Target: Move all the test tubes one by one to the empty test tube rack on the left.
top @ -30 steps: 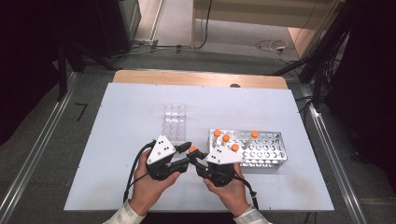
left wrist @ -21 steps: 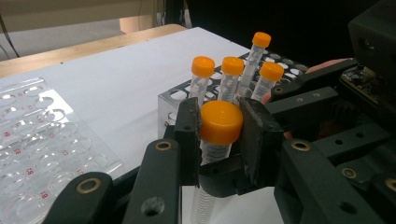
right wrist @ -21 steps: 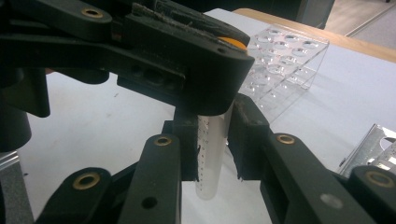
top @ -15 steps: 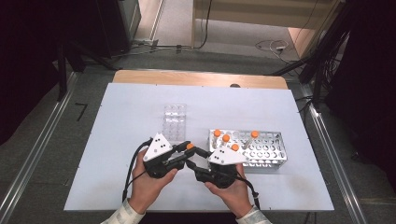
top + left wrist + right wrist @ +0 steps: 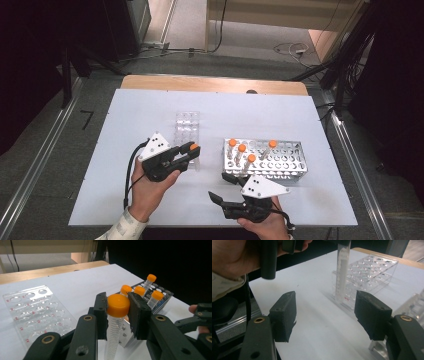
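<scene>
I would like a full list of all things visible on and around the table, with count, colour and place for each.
Tube in metal rack: four, clear with orange caps, standing upright at the rack's left end.
Held tube: one, clear with orange cap, clamped upright at its cap.
Metal rack: one, silver, right of the table's centre.
Clear rack: one, transparent plastic, no tubes in it, centre of the table.
Table: one, white top with a wooden far edge.
Cables: several, dark and white, on the floor beyond the table.
Left tongs: one, black, shut on the held tube, above the clear rack's near end.
Right tongs: one, black, open, nothing between them, near the table's front edge.
</scene>
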`<action>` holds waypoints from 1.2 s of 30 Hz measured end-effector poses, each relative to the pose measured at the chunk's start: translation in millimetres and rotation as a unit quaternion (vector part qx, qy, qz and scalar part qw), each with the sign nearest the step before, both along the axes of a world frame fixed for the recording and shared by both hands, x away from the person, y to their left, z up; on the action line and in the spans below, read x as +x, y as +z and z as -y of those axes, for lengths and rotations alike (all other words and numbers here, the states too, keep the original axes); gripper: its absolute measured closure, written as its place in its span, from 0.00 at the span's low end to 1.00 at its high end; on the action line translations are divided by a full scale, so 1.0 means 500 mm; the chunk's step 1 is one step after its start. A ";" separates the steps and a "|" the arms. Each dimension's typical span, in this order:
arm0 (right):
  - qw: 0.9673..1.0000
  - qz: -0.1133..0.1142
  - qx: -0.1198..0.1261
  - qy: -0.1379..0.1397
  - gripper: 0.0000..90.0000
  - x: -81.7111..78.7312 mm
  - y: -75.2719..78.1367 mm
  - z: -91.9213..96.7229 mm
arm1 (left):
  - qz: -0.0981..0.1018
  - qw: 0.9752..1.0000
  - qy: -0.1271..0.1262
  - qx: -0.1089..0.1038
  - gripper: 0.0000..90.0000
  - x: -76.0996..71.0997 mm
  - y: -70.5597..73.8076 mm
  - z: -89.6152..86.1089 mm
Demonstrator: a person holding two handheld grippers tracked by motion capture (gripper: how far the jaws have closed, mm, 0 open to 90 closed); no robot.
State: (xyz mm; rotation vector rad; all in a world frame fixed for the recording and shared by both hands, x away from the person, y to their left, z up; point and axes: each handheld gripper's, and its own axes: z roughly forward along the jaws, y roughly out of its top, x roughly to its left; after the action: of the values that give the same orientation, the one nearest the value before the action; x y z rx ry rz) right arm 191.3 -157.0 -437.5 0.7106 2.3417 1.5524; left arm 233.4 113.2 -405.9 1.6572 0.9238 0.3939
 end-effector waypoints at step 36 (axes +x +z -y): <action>0.993 -0.020 0.002 -0.115 0.20 0.001 -0.026 0.203 | 0.007 0.997 0.077 -0.025 0.78 0.077 0.030 -0.077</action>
State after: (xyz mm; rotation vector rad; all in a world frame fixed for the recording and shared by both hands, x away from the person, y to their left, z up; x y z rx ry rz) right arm 191.7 -258.6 -450.5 0.9832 2.1937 1.4551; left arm 271.8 151.5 -391.0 1.5405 1.0467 0.4825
